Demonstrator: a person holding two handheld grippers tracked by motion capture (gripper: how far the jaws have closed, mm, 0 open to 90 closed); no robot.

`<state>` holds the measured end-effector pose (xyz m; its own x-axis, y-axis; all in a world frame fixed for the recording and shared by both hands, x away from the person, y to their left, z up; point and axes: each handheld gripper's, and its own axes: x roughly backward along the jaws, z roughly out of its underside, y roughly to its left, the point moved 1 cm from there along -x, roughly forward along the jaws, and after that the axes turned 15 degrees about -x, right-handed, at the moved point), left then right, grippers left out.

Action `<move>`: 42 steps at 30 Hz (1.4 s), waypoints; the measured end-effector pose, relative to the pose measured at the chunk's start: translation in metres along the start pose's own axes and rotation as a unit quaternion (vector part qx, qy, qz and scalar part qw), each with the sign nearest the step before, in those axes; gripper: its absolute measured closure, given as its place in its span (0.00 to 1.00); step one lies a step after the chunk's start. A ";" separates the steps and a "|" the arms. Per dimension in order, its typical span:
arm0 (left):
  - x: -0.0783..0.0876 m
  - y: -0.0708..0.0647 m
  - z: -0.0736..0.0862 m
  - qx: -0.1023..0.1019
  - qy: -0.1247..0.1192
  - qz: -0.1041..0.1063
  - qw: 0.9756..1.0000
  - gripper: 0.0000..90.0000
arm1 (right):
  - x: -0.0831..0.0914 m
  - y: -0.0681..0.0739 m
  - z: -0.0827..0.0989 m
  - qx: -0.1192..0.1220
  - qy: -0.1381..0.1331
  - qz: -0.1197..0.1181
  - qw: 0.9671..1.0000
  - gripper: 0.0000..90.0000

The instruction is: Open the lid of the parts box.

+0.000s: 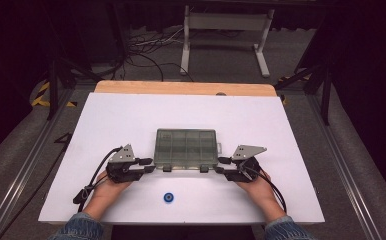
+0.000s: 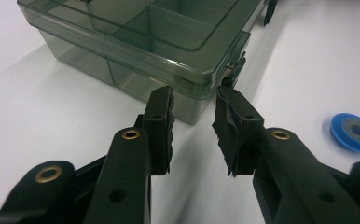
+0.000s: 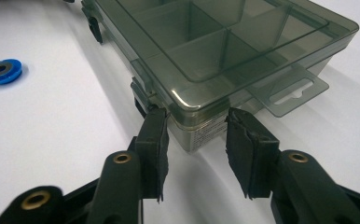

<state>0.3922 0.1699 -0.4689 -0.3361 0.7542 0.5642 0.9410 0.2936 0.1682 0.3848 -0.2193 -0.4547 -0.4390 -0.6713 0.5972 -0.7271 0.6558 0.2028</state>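
Left gripper [image 2: 193,121], right gripper [image 3: 197,140]: your jaws stand parted, gripping nothing, each straddling a near corner of the closed compartment box [image 1: 186,148] directly ahead. Risk: pads catching mere corner edges, so the smooth box skews or slips when squeezed.

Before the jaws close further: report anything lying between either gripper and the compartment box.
Nothing visible does. The left gripper and right gripper each straddle a near corner of the compartment box. The blue disc lies apart on the table, nearer the person.
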 end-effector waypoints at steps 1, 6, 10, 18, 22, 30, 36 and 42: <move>0.000 0.000 0.000 0.000 0.000 0.000 1.000 0.74 | 0.000 0.000 0.000 0.000 0.000 0.000 1.000 0.67; 0.000 0.001 0.000 -0.002 -0.001 -0.003 1.000 0.75 | 0.000 0.000 0.000 0.002 0.000 0.002 1.000 0.69; -0.001 0.000 0.000 -0.005 0.002 -0.001 1.000 0.79 | 0.000 0.000 0.001 0.001 0.000 0.001 1.000 0.69; -0.002 -0.001 -0.001 -0.007 0.002 0.001 1.000 0.82 | 0.000 0.000 0.001 0.001 0.000 0.001 1.000 0.69; -0.002 -0.001 -0.001 -0.007 0.002 0.000 1.000 0.82 | 0.000 0.000 0.001 0.002 0.000 0.000 1.000 0.70; -0.002 -0.001 -0.001 -0.007 0.001 -0.001 1.000 0.82 | 0.000 -0.001 0.001 -0.002 -0.002 -0.004 1.000 0.70; -0.002 0.000 -0.001 -0.007 0.003 -0.001 1.000 0.82 | 0.000 0.000 0.001 -0.002 -0.003 -0.004 1.000 0.70; 0.000 -0.001 -0.003 -0.006 -0.005 -0.003 1.000 0.84 | 0.003 0.000 0.000 0.003 -0.010 -0.007 1.000 0.76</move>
<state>0.3917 0.1678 -0.4671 -0.3413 0.7587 0.5548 0.9396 0.2905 0.1807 0.3836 -0.2212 -0.4528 -0.4384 -0.6875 0.5789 -0.7364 0.6440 0.2072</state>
